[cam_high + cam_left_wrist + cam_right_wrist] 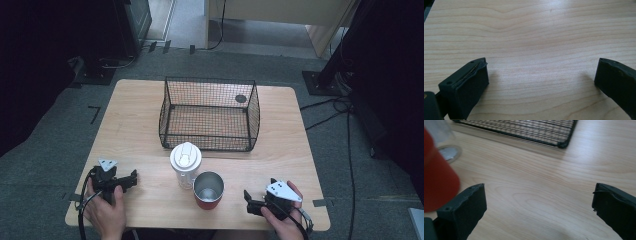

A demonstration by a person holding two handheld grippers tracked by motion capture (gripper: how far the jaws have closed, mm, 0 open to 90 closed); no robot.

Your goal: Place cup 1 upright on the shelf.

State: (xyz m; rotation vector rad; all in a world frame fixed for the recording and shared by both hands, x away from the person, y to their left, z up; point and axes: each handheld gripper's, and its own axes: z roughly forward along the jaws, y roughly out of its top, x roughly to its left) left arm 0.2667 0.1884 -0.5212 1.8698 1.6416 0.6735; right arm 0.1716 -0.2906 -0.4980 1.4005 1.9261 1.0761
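Near edge of the tabletop [150,200]: a person's hands rested w/ both grippers low and idle. Left gripper [131,178] sat wide open, jaws spread over bare wood, holding nothing; right gripper [248,199] likewise released, jaws far apart, empty, just beside the red cup [208,190]. Between them stood the open steel-lined red cup, touching or nearly touching a clear tumbler [185,165] w/ white lid. Farther back sat an empty black wire basket [210,114]. Likely risk: the cup and tumbler stood so close that a wide-open jaw closing on one could nudge or tip the other, esp. the taller tumbler; the right gripper's near jaw could also shove the cup sideways on approach.
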